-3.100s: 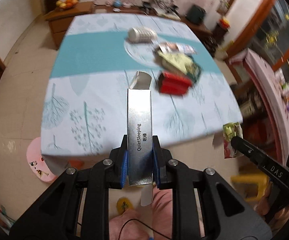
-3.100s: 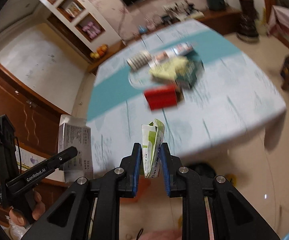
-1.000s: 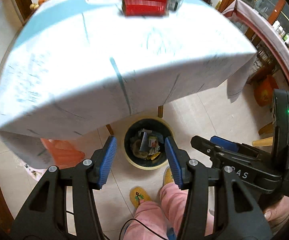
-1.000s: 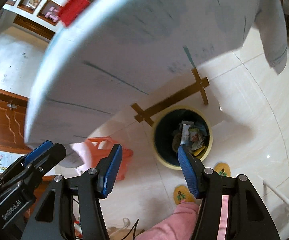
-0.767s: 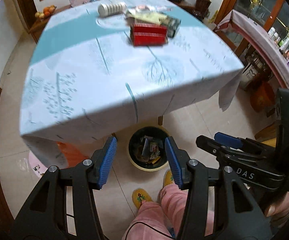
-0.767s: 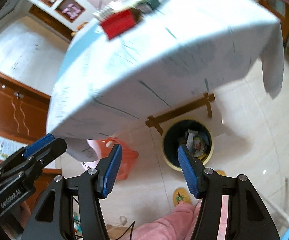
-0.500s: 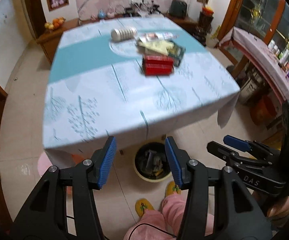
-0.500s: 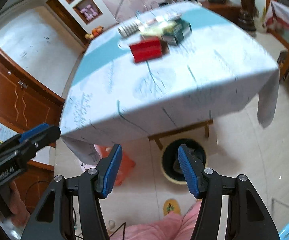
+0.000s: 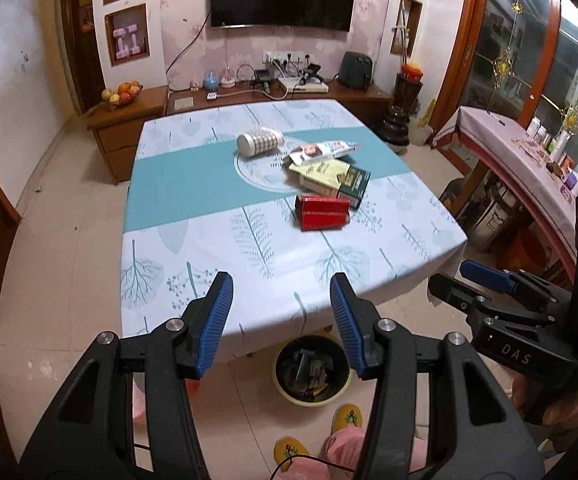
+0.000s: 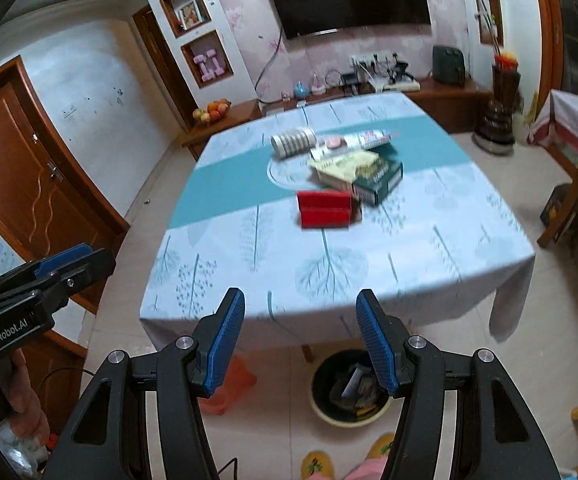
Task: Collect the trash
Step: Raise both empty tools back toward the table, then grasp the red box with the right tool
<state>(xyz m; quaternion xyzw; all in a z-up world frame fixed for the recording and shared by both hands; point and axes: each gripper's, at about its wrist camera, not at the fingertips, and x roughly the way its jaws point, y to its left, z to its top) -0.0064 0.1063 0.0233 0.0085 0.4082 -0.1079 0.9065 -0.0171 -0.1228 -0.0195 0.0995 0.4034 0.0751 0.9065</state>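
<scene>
Both hand-held grippers empty, jaws parted: left hand-held gripper (image 9: 281, 316), right hand-held gripper (image 10: 300, 338). Next trash, red box (image 9: 321, 212), lies ahead and beyond both, on surface (image 9: 193, 216), slightly right of left hand-held gripper's line, near dead centre of right's. Long axis runs crosswise to both. Right judged marginally better aligned. Bin (image 9: 313, 370) on floor below, between jaws, under surface's near edge.

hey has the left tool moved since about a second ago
Yes. The left tool has come up: a second ago its open fingers framed the trash bin on the floor, now they sit against the table top, bin below them.
</scene>
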